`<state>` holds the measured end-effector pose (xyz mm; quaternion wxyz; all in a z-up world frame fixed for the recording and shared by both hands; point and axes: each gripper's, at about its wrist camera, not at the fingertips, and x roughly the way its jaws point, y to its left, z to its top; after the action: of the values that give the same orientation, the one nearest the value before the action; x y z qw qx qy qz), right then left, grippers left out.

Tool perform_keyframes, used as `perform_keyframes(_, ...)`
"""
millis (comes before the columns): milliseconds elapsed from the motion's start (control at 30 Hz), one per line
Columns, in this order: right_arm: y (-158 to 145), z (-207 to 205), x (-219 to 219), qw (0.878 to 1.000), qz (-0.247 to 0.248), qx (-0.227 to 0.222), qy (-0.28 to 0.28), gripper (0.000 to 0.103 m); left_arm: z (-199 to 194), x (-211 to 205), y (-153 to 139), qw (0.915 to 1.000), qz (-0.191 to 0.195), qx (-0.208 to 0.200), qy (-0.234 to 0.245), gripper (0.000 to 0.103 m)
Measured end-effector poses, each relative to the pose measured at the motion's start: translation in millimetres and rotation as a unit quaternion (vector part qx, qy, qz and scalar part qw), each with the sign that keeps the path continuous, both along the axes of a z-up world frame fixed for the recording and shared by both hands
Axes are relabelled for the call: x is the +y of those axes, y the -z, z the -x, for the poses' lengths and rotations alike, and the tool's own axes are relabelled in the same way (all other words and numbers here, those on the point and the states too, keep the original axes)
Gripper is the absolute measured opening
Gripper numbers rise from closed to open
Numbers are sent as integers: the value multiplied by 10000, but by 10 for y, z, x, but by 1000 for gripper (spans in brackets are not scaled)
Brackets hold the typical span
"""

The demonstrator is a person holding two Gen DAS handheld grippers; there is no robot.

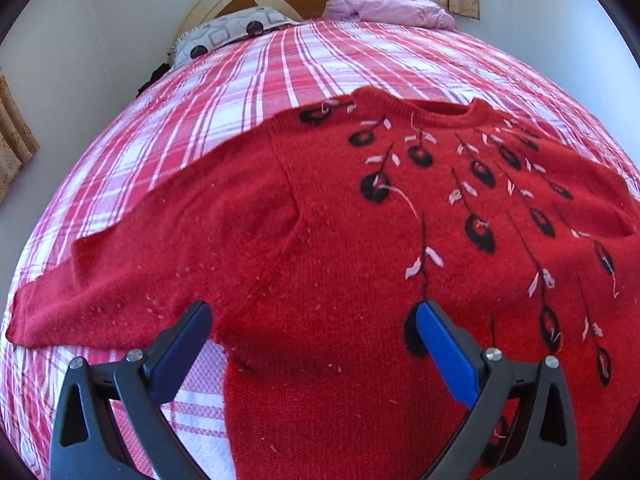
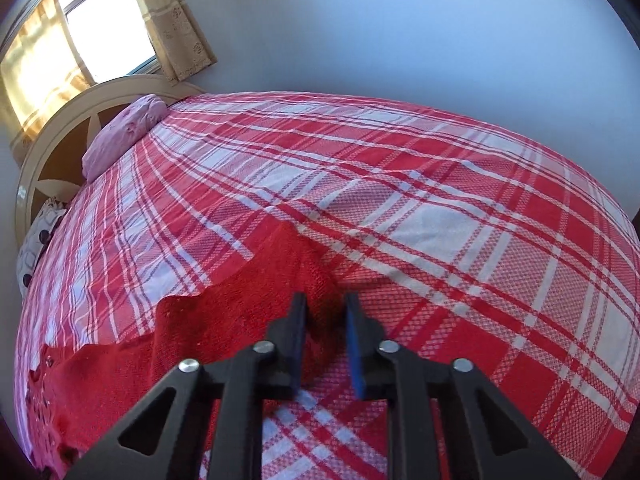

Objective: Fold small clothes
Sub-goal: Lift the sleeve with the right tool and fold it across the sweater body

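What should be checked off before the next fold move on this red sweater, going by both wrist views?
1. Red sweater lies spread face up on the plaid bedspread: ok.
2. Right gripper closed on the sleeve end, with red knit between its jaws: ok.
3. How much fabric the right gripper holds: cannot tell, the pinch point is in shadow.
4. Left gripper has a grip: not ok, its jaws stand wide open above the sweater near the armpit.
5. Left sleeve lies flat and stretched out sideways: ok.
6. Bedspread beyond the right sleeve free of other things for the fold: ok.
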<state>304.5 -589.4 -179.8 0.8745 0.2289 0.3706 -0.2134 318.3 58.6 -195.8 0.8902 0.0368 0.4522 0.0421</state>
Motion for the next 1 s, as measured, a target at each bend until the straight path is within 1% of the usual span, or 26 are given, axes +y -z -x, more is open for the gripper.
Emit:
perform_keyframes(133,-159,-33,222,9992,308,-94,-217,15,10,13,14,10000,93,-12,24,103)
perform_keyframes(333,-451,-153,699,9966,348,-406,-632,13,-1,57,72,9994,359,11,-20,103)
perform_keyframes(400,-577,-221,937,9942,344,-540,-861,13,-10,67,79,9991,426,3,-19,103)
perform_keyframes(533,-824,-345,1471,9871,357,-819,-1330,13,5,44,78,9991,413,-38,21,103)
perform_keyframes(667,-1000,-442,2145,9749,355,-1002,-1956,13,14,47,76,9989,461,-72,53,103)
perform_keyframes(767,-1027,-470,2664,9634,411,-1034,-2440,13,25,48,71,9988,472,-96,89,103)
perform_keyframes(867,-978,-460,3241,9482,553,-1027,-2955,13,37,47,72,9988,476,-105,108,103)
perform_keyframes(933,-887,-437,3629,9372,673,-985,-3279,13,35,44,71,9988,467,-107,120,103)
perform_keyframes(1000,-755,-419,3900,9287,706,-893,-3528,13,39,40,72,9988,468,-106,132,103)
